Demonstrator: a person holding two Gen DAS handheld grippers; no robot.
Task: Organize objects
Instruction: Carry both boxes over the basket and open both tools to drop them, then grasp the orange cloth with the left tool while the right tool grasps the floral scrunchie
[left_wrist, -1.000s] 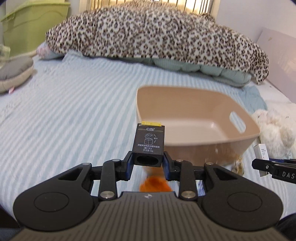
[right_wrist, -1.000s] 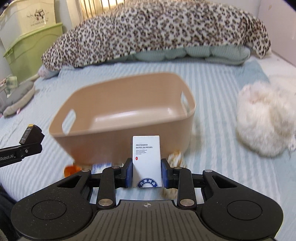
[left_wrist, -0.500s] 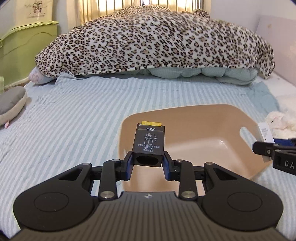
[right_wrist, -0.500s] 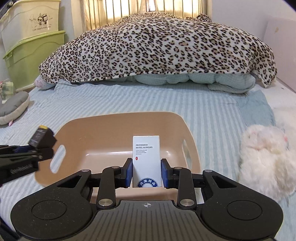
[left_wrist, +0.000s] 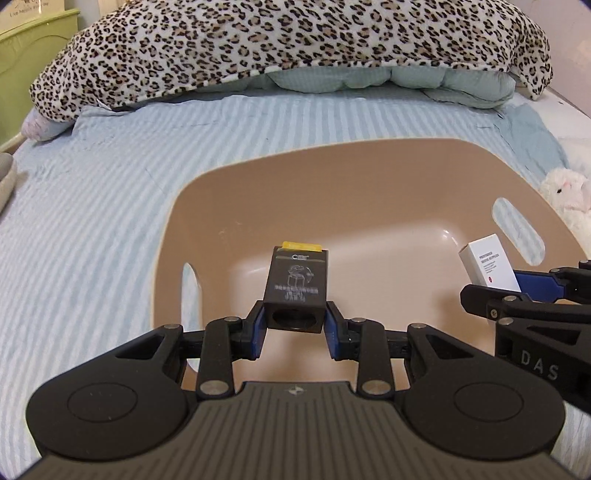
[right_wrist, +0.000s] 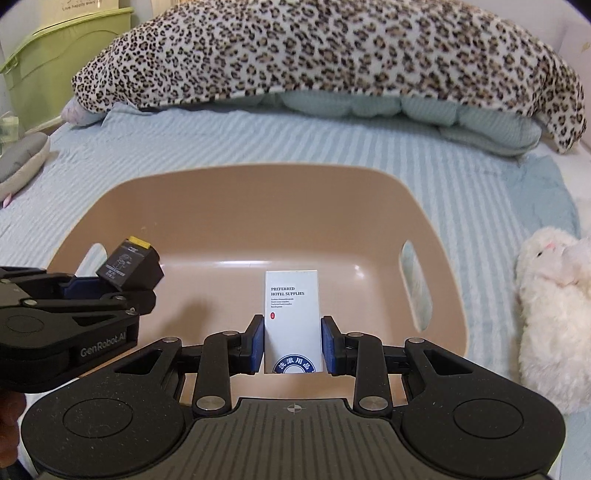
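Drop step: left tool (left_wrist: 295, 325) clamped on black box (left_wrist: 296, 286), right tool (right_wrist: 293, 341) clamped on white box (right_wrist: 291, 317), both above tan basin (right_wrist: 258, 192). Next, likely: lower, spread fingers, release inside.

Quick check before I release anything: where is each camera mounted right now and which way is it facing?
Left wrist: sits on the left tool, looking forward and down into the tan bin on the striped bed; its fingers pinch a black box, and the right tool enters from the right edge.
Right wrist: sits on the right tool, facing the same bin; its fingers pinch a white box, and the left tool enters from the left.
Both share: bin, both boxes, leopard blanket, white plush toy.
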